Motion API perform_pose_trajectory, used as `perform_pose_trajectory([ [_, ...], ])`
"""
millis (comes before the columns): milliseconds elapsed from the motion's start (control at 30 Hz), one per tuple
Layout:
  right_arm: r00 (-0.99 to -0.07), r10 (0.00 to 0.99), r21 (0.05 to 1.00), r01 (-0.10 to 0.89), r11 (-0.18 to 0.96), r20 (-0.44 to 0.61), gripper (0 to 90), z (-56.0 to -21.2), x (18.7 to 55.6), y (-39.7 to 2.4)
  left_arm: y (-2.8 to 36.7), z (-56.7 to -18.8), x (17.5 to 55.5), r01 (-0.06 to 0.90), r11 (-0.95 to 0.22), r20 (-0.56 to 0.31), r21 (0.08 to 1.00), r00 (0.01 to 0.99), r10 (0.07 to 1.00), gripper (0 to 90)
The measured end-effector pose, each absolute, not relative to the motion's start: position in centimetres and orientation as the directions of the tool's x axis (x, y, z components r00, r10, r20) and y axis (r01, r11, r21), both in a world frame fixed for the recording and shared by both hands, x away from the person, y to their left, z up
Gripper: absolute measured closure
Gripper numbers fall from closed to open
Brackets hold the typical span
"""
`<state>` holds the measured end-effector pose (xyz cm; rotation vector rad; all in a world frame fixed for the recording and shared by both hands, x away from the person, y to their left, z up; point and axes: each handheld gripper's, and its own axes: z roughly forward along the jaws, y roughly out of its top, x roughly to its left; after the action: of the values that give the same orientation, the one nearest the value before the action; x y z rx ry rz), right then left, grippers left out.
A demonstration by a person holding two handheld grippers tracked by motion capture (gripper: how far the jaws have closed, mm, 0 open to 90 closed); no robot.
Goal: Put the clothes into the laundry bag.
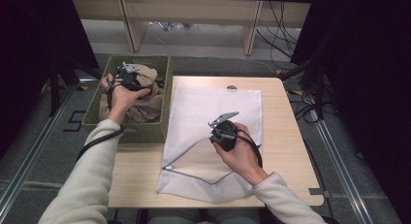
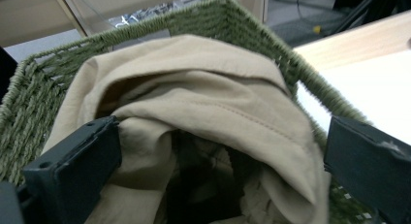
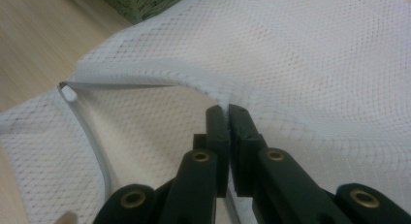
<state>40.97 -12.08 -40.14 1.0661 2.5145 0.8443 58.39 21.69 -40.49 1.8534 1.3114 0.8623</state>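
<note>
Right tongs [image 3: 228, 112] I have pinching the white mesh bag's [image 3: 310, 54] open edge on the bench [image 1: 291, 151]; left tongs [image 2: 218, 151] hang spread over beige cloth [image 2: 203, 88] in the green basket [image 2: 39, 88]

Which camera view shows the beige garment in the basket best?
The left gripper view: the beige garment lies close, its folds and seam visible. The high view shows it small, partly behind the left gripper.

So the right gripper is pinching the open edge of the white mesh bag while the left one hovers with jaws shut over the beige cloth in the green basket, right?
Not quite: the left gripper has its jaws wide open over the beige cloth in the green basket, as the left gripper view shows. The right gripper does pinch the white mesh bag.
</note>
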Motion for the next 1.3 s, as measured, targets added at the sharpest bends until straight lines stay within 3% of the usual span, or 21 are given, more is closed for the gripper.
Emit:
perform_pose_trajectory([
  [167,-0.690,0.723,0.614,0.556,0.560,-0.035,89.3,-40.1,41.2,-12.2,21.3,-41.3,59.3,0.500,-0.290,0.175,0.816,0.265,0.948,0.8],
  [267,-0.681,0.732,0.607,0.574,0.549,-0.017,89.3,-40.2,41.1,-12.1,21.2,-41.8,59.7,0.509,-0.299,0.169,0.807,0.287,0.943,19.8],
  [333,-0.681,0.732,0.607,0.575,0.548,-0.017,89.3,-40.2,41.1,-12.2,21.3,-41.9,59.8,0.517,-0.306,0.171,0.800,0.292,0.941,47.4],
  [400,-0.679,0.734,0.608,0.575,0.548,-0.018,89.3,-40.2,41.1,-12.2,21.4,-42.0,60.0,0.521,-0.298,0.160,0.800,0.294,0.942,66.7],
  [500,-0.680,0.733,0.608,0.574,0.548,-0.019,89.3,-40.1,41.2,-12.3,21.6,-42.1,59.9,0.534,-0.285,0.128,0.796,0.312,0.941,81.9],
  [667,-0.675,0.737,0.609,0.582,0.539,-0.007,89.3,-40.3,41.3,-12.5,22.1,-41.2,59.0,0.484,-0.224,0.078,0.846,0.303,0.950,85.1],
  [1033,-0.681,0.732,0.618,0.565,0.547,-0.025,89.4,-40.4,41.6,-12.8,23.9,-37.6,54.2,0.188,-0.124,0.059,0.974,0.316,0.947,85.6],
  [1300,-0.671,0.741,0.620,0.579,0.530,-0.007,89.4,-40.6,41.5,-12.6,23.9,-35.1,51.1,0.041,-0.129,0.108,0.991,0.340,0.934,85.7],
])
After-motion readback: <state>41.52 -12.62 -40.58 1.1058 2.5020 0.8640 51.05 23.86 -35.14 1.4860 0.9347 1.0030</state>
